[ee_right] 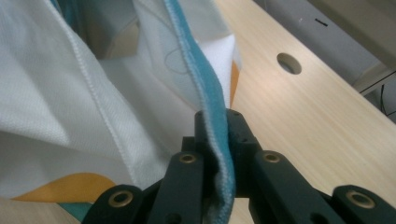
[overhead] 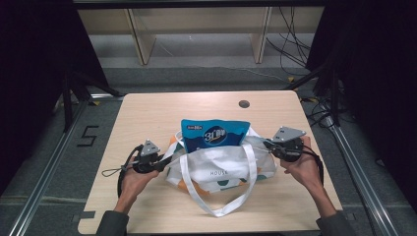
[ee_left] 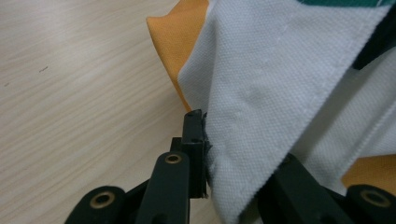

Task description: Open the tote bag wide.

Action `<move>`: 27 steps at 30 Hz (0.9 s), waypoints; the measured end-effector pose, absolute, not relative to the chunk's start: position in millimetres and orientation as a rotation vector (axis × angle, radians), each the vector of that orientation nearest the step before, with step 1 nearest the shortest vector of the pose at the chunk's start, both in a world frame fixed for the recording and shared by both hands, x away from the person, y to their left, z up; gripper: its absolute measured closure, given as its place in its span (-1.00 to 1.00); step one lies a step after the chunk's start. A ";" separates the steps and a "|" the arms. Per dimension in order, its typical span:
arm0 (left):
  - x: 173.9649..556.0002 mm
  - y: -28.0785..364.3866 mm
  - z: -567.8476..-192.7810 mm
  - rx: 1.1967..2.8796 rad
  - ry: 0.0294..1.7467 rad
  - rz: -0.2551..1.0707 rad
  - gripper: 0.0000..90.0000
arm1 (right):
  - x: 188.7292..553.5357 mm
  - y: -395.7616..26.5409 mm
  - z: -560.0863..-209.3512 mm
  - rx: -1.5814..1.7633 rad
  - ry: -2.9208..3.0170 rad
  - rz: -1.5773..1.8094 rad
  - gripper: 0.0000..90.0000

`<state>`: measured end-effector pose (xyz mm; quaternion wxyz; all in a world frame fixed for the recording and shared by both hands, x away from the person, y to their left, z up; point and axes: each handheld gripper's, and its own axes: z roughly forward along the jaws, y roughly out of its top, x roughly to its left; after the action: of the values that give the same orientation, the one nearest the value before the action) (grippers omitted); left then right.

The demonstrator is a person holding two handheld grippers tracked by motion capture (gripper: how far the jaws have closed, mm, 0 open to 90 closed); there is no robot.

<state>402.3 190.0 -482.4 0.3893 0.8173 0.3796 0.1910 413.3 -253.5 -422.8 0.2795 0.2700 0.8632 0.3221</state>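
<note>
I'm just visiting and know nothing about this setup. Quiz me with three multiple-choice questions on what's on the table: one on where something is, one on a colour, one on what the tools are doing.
1. Where is the blue packet?
A. flat on the floor
B. standing out of the white tote bag's open top
C. on the shelf behind

2. What colour is the bag's long strap?
A. white
B. black
C. red

3. What is the right gripper doing?
A. hanging open in the air
B. lying on the table
C. clamped on the bag's rim

Answers: B, the packet rises from the bag mouth; A, the loop is white; C, its jaws pinch the teal-edged rim.
</note>
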 end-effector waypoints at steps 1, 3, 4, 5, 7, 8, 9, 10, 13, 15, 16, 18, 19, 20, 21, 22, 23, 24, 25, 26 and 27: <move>402.1 189.6 -483.8 2.075 0.973 0.490 0.72 | 414.2 -253.1 -425.2 0.730 2.327 0.857 0.90; 402.6 189.5 -487.6 2.078 0.970 0.483 0.72 | 417.5 -251.9 -434.5 0.752 2.345 0.846 0.90; 402.1 188.2 -490.5 2.080 0.986 0.473 0.72 | 418.0 -251.5 -437.5 0.766 2.362 0.832 0.90; 402.5 187.3 -492.1 2.084 0.995 0.472 0.72 | 420.3 -250.7 -444.7 0.771 2.381 0.823 0.90; 404.5 188.3 -494.0 2.111 0.978 0.481 0.72 | 423.6 -250.6 -454.3 0.774 2.404 0.790 0.90; 404.8 189.2 -495.1 2.129 0.976 0.472 0.72 | 425.9 -250.8 -461.4 0.788 2.418 0.768 0.90; 404.8 188.7 -497.7 2.117 0.980 0.474 0.72 | 427.8 -251.7 -467.2 0.796 2.435 0.755 0.90; 404.8 189.6 -500.1 2.130 0.981 0.462 0.72 | 429.3 -252.3 -473.6 0.814 2.448 0.750 0.90; 404.2 191.2 -508.6 2.130 1.006 0.430 0.72 | 433.3 -250.9 -492.9 0.824 2.483 0.765 0.90; 404.0 193.5 -510.4 2.103 1.029 0.421 0.72 | 433.2 -250.9 -492.5 0.822 2.500 0.754 0.91; 404.2 194.4 -511.5 2.096 1.042 0.403 0.71 | 433.4 -250.9 -493.3 0.830 2.490 0.763 0.91; 404.2 196.0 -512.9 2.077 1.060 0.397 0.66 | 433.9 -250.8 -497.4 0.832 2.467 0.782 0.91; 404.0 196.1 -513.5 2.063 1.067 0.394 0.64 | 434.6 -250.4 -498.4 0.822 2.465 0.792 0.91; 404.0 196.1 -513.6 2.062 1.066 0.395 0.64 | 433.1 -250.8 -496.9 0.830 2.472 0.770 0.91; 403.9 195.6 -512.8 2.072 1.069 0.396 0.63 | 433.2 -251.3 -496.2 0.823 2.478 0.767 0.91; 404.0 194.6 -512.2 2.075 1.065 0.412 0.63 | 433.3 -251.1 -496.8 0.825 2.480 0.774 0.91; 404.0 194.6 -510.0 2.101 1.067 0.420 0.62 | 434.1 -251.2 -497.2 0.809 2.487 0.782 0.90; 403.6 193.5 -509.4 2.091 1.073 0.436 0.58 | 431.9 -250.2 -496.7 0.829 2.464 0.769 0.88; 403.3 194.2 -506.7 2.109 1.074 0.447 0.52 | 431.2 -250.4 -494.8 0.842 2.464 0.753 0.74; 402.7 192.8 -505.3 2.079 1.089 0.472 0.45 | 431.4 -250.6 -493.5 0.875 2.436 0.752 0.61; 402.1 193.5 -502.4 2.091 1.090 0.477 0.37 | 432.9 -252.6 -490.0 0.898 2.433 0.754 0.47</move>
<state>402.1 193.5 -502.4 0.3599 0.8109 0.4227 0.1849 432.9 -252.6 -490.0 0.2187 0.3244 0.8791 0.2723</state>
